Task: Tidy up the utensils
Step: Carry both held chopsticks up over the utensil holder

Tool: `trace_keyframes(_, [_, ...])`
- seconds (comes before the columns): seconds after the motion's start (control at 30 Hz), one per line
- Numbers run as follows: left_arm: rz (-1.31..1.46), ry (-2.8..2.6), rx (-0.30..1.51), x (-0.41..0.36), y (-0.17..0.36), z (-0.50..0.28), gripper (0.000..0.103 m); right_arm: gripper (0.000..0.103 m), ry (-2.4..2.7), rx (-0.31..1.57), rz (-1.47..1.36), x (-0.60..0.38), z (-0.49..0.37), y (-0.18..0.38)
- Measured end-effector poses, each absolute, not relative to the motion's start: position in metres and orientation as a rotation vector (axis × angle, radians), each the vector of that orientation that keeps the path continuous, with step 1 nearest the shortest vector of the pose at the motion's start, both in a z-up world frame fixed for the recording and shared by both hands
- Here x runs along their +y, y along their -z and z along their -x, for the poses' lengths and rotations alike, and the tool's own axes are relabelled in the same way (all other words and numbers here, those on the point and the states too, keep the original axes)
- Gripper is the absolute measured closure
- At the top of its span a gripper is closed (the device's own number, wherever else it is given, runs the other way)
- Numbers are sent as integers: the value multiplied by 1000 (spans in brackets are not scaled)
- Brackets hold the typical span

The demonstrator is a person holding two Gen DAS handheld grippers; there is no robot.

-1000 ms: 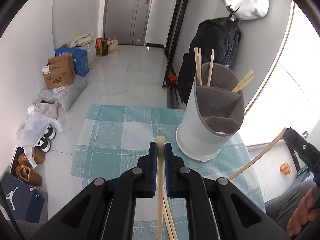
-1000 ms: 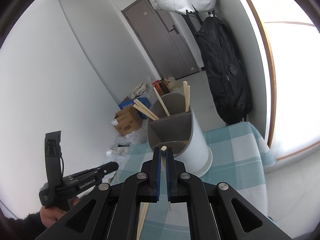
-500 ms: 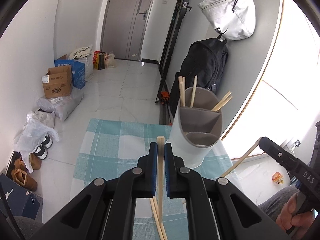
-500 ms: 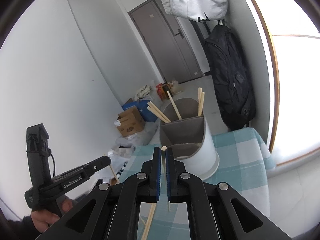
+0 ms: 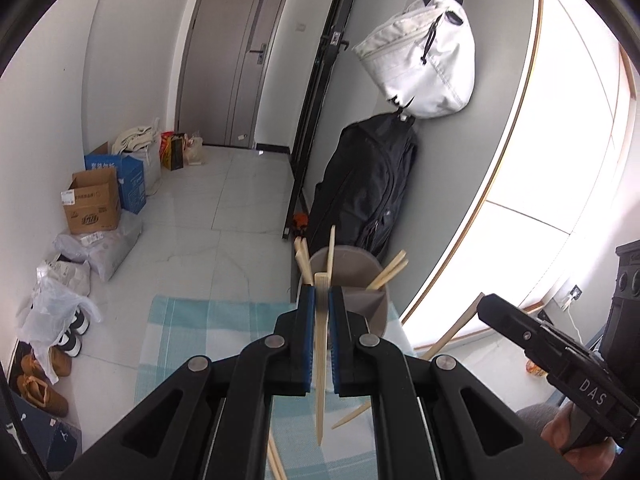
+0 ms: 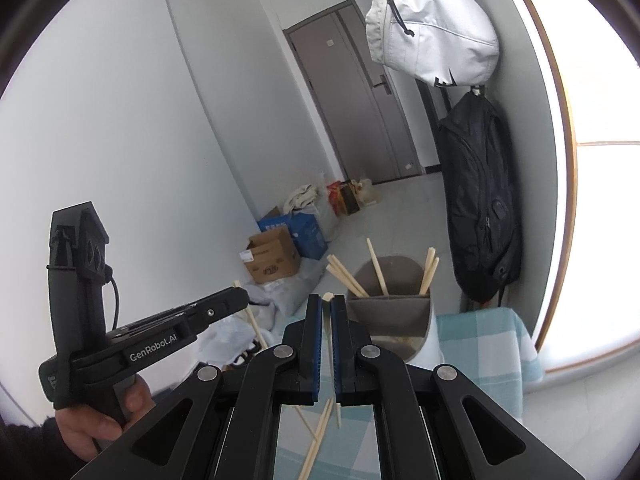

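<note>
My left gripper is shut on a wooden chopstick, held upright well above the table. Behind it stands the grey-and-white utensil holder with several chopsticks in its back compartments. My right gripper is shut on another chopstick, held just in front of the holder. The right gripper also shows in the left wrist view with its chopstick hanging down. The left gripper shows at left in the right wrist view. Loose chopsticks lie on the checked cloth below.
The table has a teal checked cloth. A black backpack and white bag hang on the wall behind the holder. Boxes, bags and shoes sit on the floor at left.
Both grippers have risen with their chopsticks; the holder and table now sit lower in both views. The left chopstick's tip now overlaps the holder's rim.
</note>
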State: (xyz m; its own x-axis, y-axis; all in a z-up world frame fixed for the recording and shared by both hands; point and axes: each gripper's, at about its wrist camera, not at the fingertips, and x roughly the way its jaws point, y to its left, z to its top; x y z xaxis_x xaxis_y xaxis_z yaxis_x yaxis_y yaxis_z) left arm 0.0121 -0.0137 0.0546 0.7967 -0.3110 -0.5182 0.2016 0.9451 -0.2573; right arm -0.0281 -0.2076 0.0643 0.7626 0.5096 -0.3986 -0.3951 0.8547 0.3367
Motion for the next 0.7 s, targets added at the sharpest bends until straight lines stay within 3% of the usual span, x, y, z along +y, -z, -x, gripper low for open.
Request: trace_keyframes(0.7, [185, 315, 498, -40, -111, -99, 100, 99, -442, 439, -207, -228, -69, -144])
